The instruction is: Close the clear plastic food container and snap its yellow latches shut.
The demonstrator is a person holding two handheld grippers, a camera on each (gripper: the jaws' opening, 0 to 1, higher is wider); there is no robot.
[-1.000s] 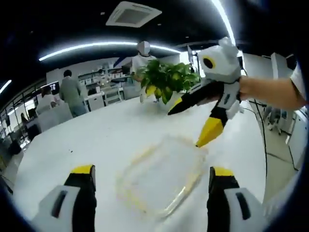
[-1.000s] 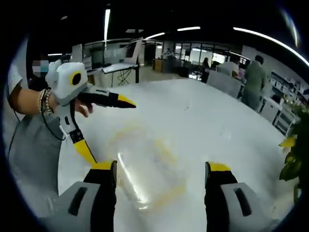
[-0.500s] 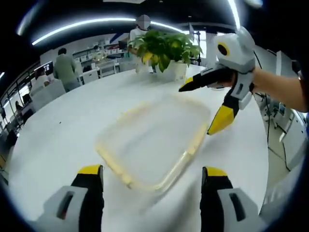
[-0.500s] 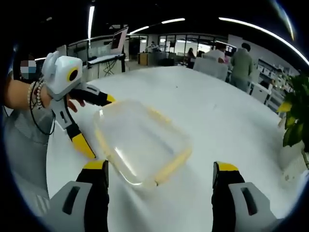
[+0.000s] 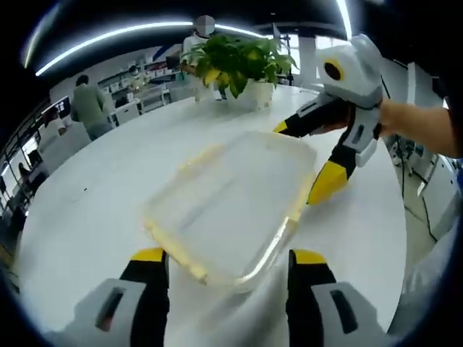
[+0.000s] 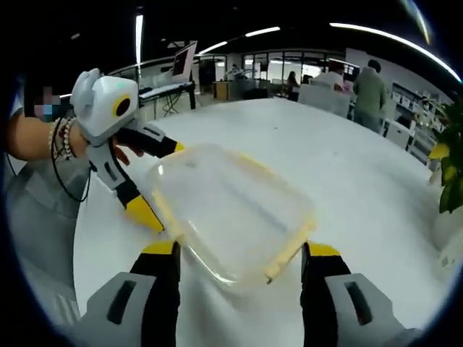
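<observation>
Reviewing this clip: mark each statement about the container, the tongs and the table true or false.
1. The clear plastic food container sits on the white table. True.
2. The left tongs are clamped on a latch. False: their jaws stand open, straddling the container's near edge.
3. A potted plant stands on the table beyond the container. True.
4. The right tongs are shut. False: their jaws stand apart at the container's edge.
5. The container holds food. False: it looks empty.

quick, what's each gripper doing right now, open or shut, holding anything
Left gripper: open, holding nothing, jaws either side of the near end of the clear container.
Right gripper: open, holding nothing, at the container's other end.
</observation>
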